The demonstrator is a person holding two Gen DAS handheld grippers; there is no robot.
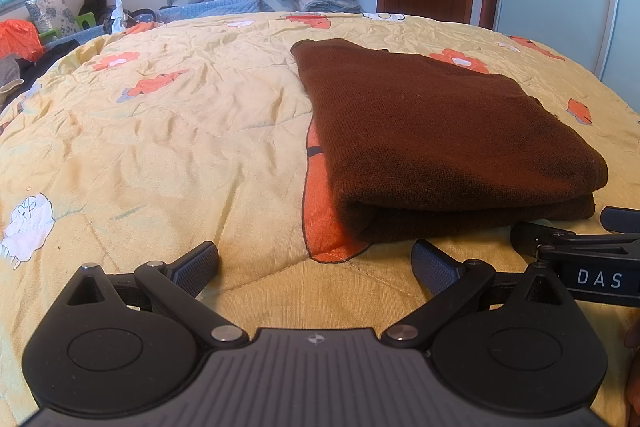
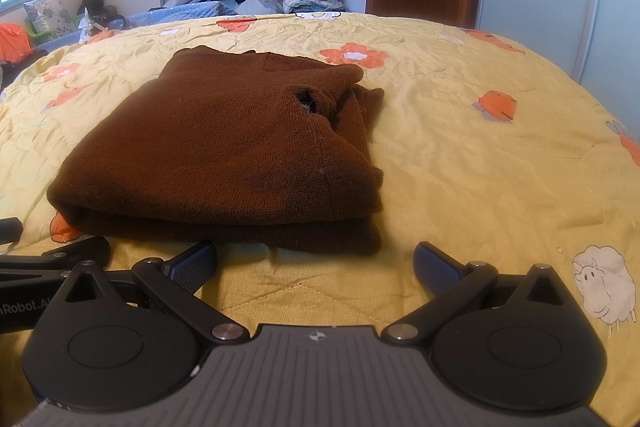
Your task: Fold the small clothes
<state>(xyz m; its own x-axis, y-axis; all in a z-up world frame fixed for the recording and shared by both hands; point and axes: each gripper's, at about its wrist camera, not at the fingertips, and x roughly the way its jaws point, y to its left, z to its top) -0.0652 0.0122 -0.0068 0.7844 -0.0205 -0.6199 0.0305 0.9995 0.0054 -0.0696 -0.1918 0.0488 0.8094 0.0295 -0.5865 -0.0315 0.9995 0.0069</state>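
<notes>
a brown sweater (image 1: pixel 436 143) lies folded in a flat stack on the yellow flowered quilt (image 1: pixel 168 147), just ahead of the left gripper (image 1: pixel 315 269) and the right gripper (image 2: pixel 315 267), both spread wide with nothing between their fingers, side by side near its front fold.

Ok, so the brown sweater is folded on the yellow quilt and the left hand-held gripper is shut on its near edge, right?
Not quite. The brown sweater is folded on the yellow quilt, but the left hand-held gripper is open and short of the near edge, gripping nothing. The left wrist view shows this.
</notes>
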